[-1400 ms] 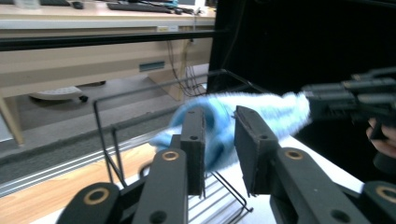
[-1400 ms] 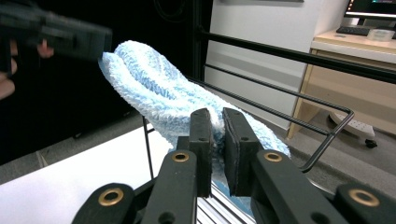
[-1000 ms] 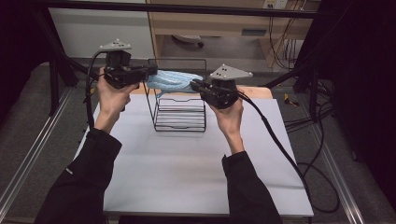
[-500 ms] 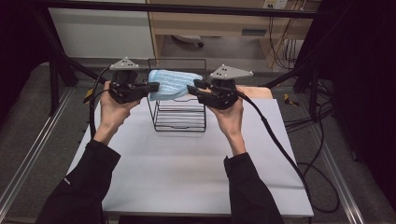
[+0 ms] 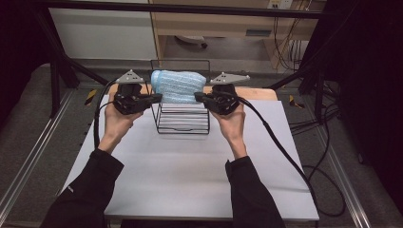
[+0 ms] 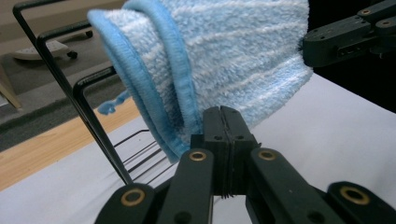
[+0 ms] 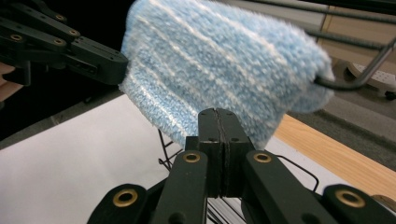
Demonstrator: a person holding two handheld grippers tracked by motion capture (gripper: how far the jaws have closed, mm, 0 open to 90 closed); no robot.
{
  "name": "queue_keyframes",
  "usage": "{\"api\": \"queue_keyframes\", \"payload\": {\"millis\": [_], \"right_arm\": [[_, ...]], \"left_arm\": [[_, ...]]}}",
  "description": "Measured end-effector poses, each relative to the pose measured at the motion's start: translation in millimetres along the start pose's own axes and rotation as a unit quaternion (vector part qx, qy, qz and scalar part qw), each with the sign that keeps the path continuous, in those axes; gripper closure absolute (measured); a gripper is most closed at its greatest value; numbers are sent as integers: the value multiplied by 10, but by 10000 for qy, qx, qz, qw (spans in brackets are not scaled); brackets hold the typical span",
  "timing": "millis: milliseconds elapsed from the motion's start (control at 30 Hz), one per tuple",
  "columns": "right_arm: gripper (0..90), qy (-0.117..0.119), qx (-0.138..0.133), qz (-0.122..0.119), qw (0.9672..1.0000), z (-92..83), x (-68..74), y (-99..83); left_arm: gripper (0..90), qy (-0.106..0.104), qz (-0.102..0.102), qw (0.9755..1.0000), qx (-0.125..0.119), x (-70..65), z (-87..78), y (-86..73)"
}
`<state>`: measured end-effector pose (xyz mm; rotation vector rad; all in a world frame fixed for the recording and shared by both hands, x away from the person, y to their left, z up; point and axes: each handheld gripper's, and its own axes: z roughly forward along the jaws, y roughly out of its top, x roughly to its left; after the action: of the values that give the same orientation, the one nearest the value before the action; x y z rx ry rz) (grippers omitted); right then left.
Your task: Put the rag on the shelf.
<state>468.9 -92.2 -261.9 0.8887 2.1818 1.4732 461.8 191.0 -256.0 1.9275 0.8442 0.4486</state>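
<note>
A light blue striped towel [image 5: 178, 85] hangs folded between my two grippers, over the black wire rack [image 5: 183, 118]. My left gripper [image 5: 158, 98] pinches its left lower edge, jaws shut on the hem [image 6: 187, 126]. The right gripper [image 5: 197, 98] has just been closing, and its jaws now stand shut on the towel's right lower edge [image 7: 205, 102]. In the right gripper view the towel's far end touches a rack wire [image 7: 369, 70]. Rack wires [image 6: 93, 116] rise beside the towel in the left gripper view.
The rack stands at the back of a white tabletop [image 5: 190, 171], with a wooden strip [image 5: 256, 92] behind it. Black frame bars [image 5: 62, 66] and cables [image 5: 285, 147] run along the table's sides.
The left gripper has come down and inward, level with the right one. The towel, spread flat above the rack before, now hangs lower and more bunched over it.
</note>
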Motion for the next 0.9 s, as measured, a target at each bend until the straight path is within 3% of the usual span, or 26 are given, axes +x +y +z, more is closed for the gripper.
{"api": "queue_keyframes", "payload": {"millis": [400, 667, 900], "right_arm": [[900, -203, -152, 69, 9997, 152, -107, -166], [869, -119, -293, -90, 9995, 45, -34, -154], [715, -27, -434, -153, 9989, -58, 39, -85]], "left_arm": [[897, 201, -148, 9996, -108, 76, 202, -91], [879, 181, -108, 9996, -182, 40, 109, -75], [790, 77, -80, 9993, -352, -28, -33, 3]]}}
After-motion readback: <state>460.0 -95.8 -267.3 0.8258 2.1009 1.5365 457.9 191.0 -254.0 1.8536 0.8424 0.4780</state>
